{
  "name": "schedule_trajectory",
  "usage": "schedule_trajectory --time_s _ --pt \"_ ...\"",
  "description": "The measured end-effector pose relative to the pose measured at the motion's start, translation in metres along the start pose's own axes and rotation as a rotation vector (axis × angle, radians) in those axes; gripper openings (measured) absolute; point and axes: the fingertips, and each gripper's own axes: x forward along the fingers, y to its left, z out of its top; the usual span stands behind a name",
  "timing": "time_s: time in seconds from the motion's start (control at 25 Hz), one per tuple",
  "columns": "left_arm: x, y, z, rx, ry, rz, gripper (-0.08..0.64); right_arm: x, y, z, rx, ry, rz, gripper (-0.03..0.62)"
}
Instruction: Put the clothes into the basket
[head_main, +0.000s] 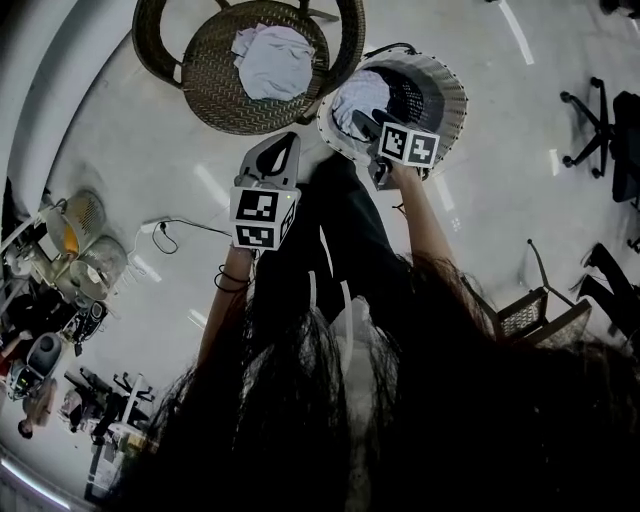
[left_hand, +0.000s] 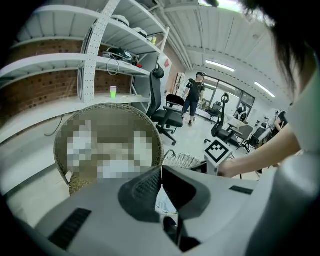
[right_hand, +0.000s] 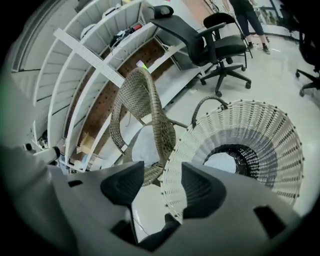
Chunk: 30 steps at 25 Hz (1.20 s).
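A white woven basket (head_main: 440, 95) stands on the floor with a pale garment (head_main: 358, 103) in it. Beside it, a brown wicker chair (head_main: 215, 85) holds a heap of white clothes (head_main: 272, 60). My right gripper (head_main: 368, 125) hangs over the basket's near rim. In the right gripper view it (right_hand: 161, 172) stands open with nothing between its pads, above the basket (right_hand: 250, 125) and the garment (right_hand: 222, 162). My left gripper (head_main: 288, 142) is between chair and basket, pointing toward the chair. Its pads meet, so it (left_hand: 161, 172) is shut, with nothing seen in it.
White shelving (left_hand: 75, 65) runs behind the wicker chair (left_hand: 156, 135). Office chairs (left_hand: 170, 112) and a standing person (left_hand: 193, 97) are farther off. A cable (head_main: 165, 235) lies on the floor at left, and low chairs (head_main: 540, 315) stand at right.
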Motion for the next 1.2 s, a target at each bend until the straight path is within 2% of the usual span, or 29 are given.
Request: schedule_trajectory --time_s 0.56,0.88,1.04,1.2 --pt "-0.119 0.044 0.016 -0.005 -0.122 0.071 0.02 -0.092 0.182 0.05 -0.176 -0.249 0.211 0.233" --pt "-0.189 0.074 0.013 -0.04 -0.187 0.115 0.02 -0.13 0.271 0.042 -0.282 -0.328 0.237 0.206" --pt "-0.213 0.089 0.006 -0.053 -0.208 0.119 0.02 -0.137 0.297 0.032 -0.294 -0.354 0.235 0.193" --pt "-0.231 0.098 -0.007 -0.032 -0.205 0.1 0.02 -0.134 0.318 0.019 -0.301 -0.377 0.225 0.178"
